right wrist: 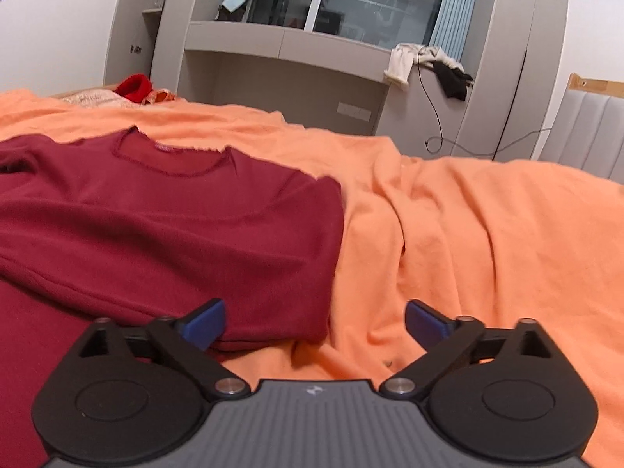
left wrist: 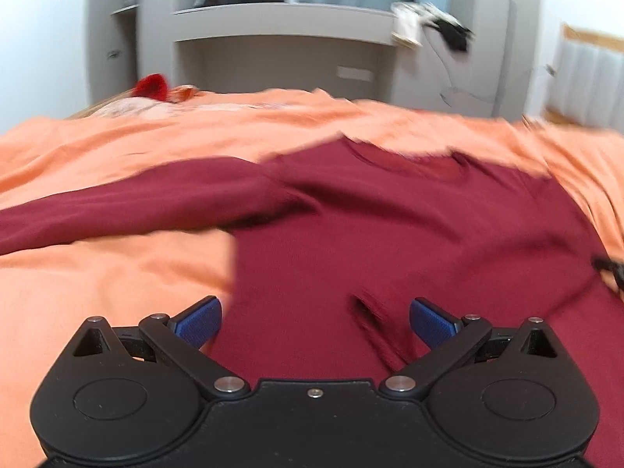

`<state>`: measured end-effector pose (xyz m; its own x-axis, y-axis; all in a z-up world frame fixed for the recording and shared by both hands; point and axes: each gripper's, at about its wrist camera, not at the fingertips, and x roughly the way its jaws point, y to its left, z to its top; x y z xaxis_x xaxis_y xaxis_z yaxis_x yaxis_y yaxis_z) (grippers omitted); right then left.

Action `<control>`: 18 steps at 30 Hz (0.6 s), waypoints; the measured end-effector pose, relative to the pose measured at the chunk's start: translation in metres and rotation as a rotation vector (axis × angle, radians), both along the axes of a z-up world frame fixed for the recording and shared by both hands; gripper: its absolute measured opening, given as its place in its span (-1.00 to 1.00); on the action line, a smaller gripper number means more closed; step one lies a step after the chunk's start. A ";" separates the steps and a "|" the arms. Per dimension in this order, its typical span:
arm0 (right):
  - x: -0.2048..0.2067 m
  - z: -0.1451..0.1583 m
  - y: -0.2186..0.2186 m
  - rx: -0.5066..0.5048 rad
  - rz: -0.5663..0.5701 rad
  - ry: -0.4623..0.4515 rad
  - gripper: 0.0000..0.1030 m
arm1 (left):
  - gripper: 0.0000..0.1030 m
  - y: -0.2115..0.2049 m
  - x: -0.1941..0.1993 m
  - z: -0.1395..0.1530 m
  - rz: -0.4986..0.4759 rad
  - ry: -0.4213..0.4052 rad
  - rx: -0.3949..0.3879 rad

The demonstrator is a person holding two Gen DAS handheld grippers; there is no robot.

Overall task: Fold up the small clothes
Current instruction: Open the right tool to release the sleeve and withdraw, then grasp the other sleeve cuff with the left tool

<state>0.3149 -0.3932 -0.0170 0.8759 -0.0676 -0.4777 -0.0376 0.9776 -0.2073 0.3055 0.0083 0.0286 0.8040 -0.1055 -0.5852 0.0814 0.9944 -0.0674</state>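
Observation:
A dark red long-sleeved top (left wrist: 390, 234) lies flat on an orange blanket (left wrist: 97, 280), neckline at the far side. Its left sleeve (left wrist: 117, 202) stretches out to the left. In the right wrist view the top (right wrist: 163, 226) has its right side folded inward, giving a straight right edge. My left gripper (left wrist: 315, 321) is open and empty, low over the top's lower body. My right gripper (right wrist: 315, 323) is open and empty, just above the folded top's near right corner and the blanket.
The orange blanket (right wrist: 487, 234) covers the bed. A grey shelf unit (right wrist: 280, 62) with a window stands behind the bed. Clothes and a cable (right wrist: 429, 66) hang at its right. Red and patterned items (right wrist: 134, 87) lie at the bed's far left.

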 end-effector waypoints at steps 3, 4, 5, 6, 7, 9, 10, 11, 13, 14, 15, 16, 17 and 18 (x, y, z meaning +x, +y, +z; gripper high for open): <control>-0.003 0.004 0.005 0.001 0.025 -0.009 0.99 | 0.99 0.033 0.006 0.012 0.130 -0.030 -0.033; -0.004 0.006 0.006 0.004 0.030 -0.012 0.99 | 0.99 0.046 0.009 0.016 0.173 -0.042 -0.050; -0.005 0.008 0.008 0.011 0.034 -0.016 0.99 | 0.99 0.060 0.011 0.020 0.219 -0.056 -0.065; -0.006 0.009 0.010 0.017 0.040 -0.021 0.99 | 0.99 0.072 0.012 0.023 0.265 -0.070 -0.077; -0.008 0.012 0.013 0.024 0.046 -0.027 0.99 | 0.99 0.088 0.013 0.026 0.321 -0.085 -0.093; -0.011 0.016 0.017 0.044 0.060 -0.044 0.99 | 0.99 0.112 0.017 0.030 0.407 -0.102 -0.112; -0.013 0.017 0.020 0.054 0.063 -0.054 0.99 | 0.99 0.124 0.020 0.032 0.455 -0.106 -0.111; -0.016 0.020 0.024 0.071 0.073 -0.065 0.99 | 0.99 0.133 0.023 0.033 0.499 -0.110 -0.101; -0.021 0.025 0.030 0.109 0.102 -0.086 0.99 | 0.99 0.147 0.030 0.033 0.583 -0.131 -0.050; -0.025 0.028 0.034 0.131 0.118 -0.097 0.99 | 0.99 0.155 0.033 0.033 0.610 -0.138 -0.030; -0.028 0.031 0.037 0.155 0.133 -0.106 0.99 | 0.99 0.162 0.037 0.032 0.634 -0.140 -0.023; -0.033 0.034 0.040 0.192 0.158 -0.114 0.99 | 0.99 0.171 0.041 0.030 0.663 -0.137 -0.028; -0.036 0.037 0.044 0.236 0.187 -0.118 0.99 | 0.99 0.181 0.044 0.028 0.691 -0.130 -0.039; -0.039 0.040 0.047 0.274 0.216 -0.119 0.99 | 0.99 0.191 0.048 0.025 0.721 -0.115 -0.057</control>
<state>0.2759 -0.3461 0.0232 0.9064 0.2416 -0.3465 -0.2409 0.9695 0.0459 0.3536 0.1994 0.0538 0.7416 0.4450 -0.5019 -0.5820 0.7989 -0.1517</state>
